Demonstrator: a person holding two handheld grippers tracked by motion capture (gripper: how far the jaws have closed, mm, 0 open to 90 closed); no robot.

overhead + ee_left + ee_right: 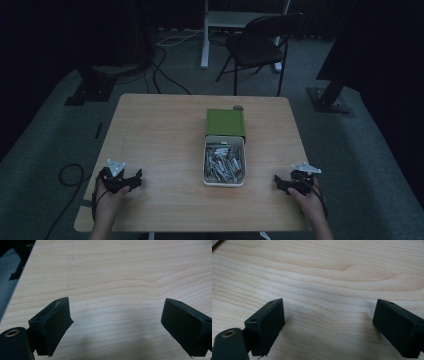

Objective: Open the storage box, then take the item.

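Left gripper (pixel 131 181) and right gripper (pixel 281 184) rest at the near table (pixel 160 130) edge, one per hand, jaws wide open, holding nothing. Between them, farther in, white tray (pixel 224 182) of small metal pieces; green box (pixel 225 122) touching behind it.

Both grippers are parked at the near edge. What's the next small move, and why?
Probably bring the right gripper forward and inward toward the white tray of small parts. Both it and the left gripper are open and hold nothing, resting over bare table on either side of the tray. The tray sits pulled out from the green box, its contents exposed, so nothing needs opening first.
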